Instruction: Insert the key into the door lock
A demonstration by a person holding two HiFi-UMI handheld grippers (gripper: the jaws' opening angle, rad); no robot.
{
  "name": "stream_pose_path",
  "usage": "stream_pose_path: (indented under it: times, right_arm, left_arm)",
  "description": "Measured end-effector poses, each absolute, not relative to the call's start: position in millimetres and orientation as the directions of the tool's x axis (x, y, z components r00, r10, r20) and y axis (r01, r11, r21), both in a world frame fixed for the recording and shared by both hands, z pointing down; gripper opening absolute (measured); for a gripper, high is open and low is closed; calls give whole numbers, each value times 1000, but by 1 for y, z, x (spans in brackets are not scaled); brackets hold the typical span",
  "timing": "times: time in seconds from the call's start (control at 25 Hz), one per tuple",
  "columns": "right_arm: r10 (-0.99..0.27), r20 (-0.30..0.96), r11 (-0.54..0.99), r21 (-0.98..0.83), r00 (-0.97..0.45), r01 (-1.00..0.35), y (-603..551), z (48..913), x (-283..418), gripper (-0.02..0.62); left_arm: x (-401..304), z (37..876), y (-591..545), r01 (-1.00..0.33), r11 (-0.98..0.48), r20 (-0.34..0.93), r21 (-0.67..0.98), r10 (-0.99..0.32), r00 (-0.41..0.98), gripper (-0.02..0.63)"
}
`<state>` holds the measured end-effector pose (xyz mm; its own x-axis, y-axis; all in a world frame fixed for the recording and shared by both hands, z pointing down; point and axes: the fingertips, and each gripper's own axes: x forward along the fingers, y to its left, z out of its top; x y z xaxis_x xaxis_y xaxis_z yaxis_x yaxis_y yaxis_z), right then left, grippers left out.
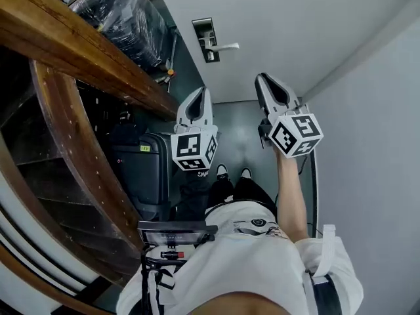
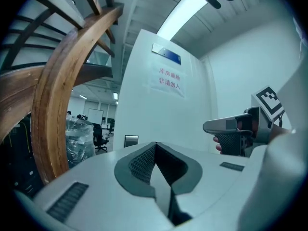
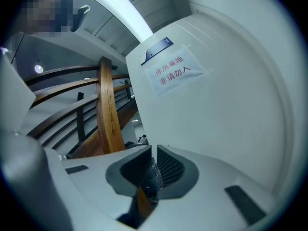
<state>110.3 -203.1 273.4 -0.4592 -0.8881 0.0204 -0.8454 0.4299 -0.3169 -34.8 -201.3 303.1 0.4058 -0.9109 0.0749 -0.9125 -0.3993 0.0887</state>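
The door lock [image 1: 207,39], a dark plate with a silver lever handle [image 1: 227,46], sits on the white door [image 1: 282,18] ahead of both grippers. My left gripper [image 1: 201,94] is shut with nothing between its jaws, below the lock. In the left gripper view the lock [image 2: 131,140] shows small, left of the gripper [image 2: 155,146]. Right of the lock, some way off it, my right gripper [image 1: 264,79] is shut on the key [image 3: 152,178], a small dark piece with a brown part behind it. The right gripper [image 3: 153,150] faces the door's paper sign [image 3: 176,73].
A curved wooden stair rail [image 1: 79,51] runs along the left. A black suitcase [image 1: 139,169] stands below it, and a plastic-wrapped chair [image 1: 125,18] farther off. A white wall [image 1: 380,130] closes the right side. The person's feet [image 1: 233,173] are on grey floor.
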Motion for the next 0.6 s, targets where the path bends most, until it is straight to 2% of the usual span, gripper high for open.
stream_pose_path:
  times: [0.24, 0.36, 0.6]
  right_arm:
    - [-899, 22, 422, -218, -437, -880, -191, 253, 113, 41]
    - [-905, 20, 414, -184, -424, -891, -190, 248, 117, 6]
    - [-913, 21, 403, -119, -408, -907, -190, 239, 116, 5]
  left_arm:
    - [-22, 277, -196, -903, -423, 34, 75, -904, 426, 2]
    - [-15, 270, -194, -897, -437, 23, 67, -898, 439, 2]
    - [-15, 260, -197, -896, -441, 13, 56, -897, 443, 2]
